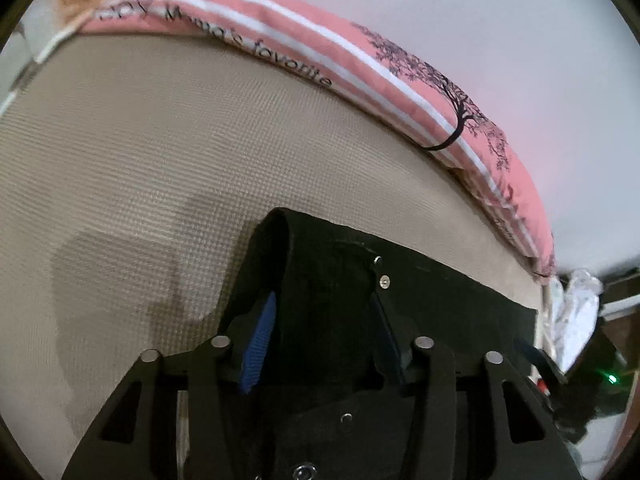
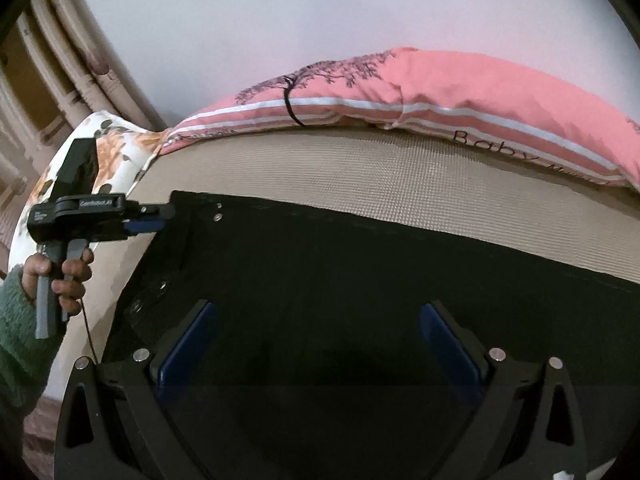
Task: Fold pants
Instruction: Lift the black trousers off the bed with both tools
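Black pants (image 2: 340,280) lie spread on a beige bed (image 2: 400,168), waistband corner to the left. Left hand-held gripper (image 2: 162,218) pinches that corner, cloth lifted between its fingers. Right hand-held gripper (image 2: 318,342) hovers wide over the fabric, holding nothing.

Risk, as I judge it: a one-sided lift drags the cloth askew; the thin pinch could slip.

Pink pillow (image 1: 360,52) reads "favorite" in left view, "Baby" in right. Gripper label too blurred.
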Demonstrator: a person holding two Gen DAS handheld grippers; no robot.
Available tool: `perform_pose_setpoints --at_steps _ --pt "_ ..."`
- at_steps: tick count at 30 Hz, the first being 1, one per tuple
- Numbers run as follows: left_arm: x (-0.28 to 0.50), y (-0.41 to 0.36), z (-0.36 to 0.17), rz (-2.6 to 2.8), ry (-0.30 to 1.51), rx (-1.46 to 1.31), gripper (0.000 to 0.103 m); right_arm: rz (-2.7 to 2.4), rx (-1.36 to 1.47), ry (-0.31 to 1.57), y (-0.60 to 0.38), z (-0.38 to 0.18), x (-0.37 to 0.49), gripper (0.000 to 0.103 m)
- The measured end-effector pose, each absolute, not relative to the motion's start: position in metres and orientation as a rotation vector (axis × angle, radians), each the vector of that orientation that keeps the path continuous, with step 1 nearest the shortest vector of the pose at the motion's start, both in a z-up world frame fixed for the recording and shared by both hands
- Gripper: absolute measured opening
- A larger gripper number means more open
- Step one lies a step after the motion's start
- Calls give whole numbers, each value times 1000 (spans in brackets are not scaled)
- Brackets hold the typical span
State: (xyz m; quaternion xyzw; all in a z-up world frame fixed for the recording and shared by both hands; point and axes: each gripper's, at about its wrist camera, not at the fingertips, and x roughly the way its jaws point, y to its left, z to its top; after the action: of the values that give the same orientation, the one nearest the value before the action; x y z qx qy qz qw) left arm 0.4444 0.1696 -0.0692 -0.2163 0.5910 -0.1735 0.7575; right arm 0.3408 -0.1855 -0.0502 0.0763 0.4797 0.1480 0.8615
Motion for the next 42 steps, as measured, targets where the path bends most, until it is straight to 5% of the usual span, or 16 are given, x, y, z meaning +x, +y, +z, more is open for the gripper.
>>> perform_pose_setpoints --at_steps 10,33,37,42 --pt "457 187 -76 -458 1306 -537 33 308 163 1012 -180 -66 372 101" --pt "482 161 -92 -492 1303 -708 32 435 141 1040 -197 -75 408 101" --pt "472 159 -77 -478 1229 -644 12 474 58 1061 -205 -73 423 101" --pt "452 164 -53 -555 1092 -691 11 637 -50 1078 -204 -64 439 100"
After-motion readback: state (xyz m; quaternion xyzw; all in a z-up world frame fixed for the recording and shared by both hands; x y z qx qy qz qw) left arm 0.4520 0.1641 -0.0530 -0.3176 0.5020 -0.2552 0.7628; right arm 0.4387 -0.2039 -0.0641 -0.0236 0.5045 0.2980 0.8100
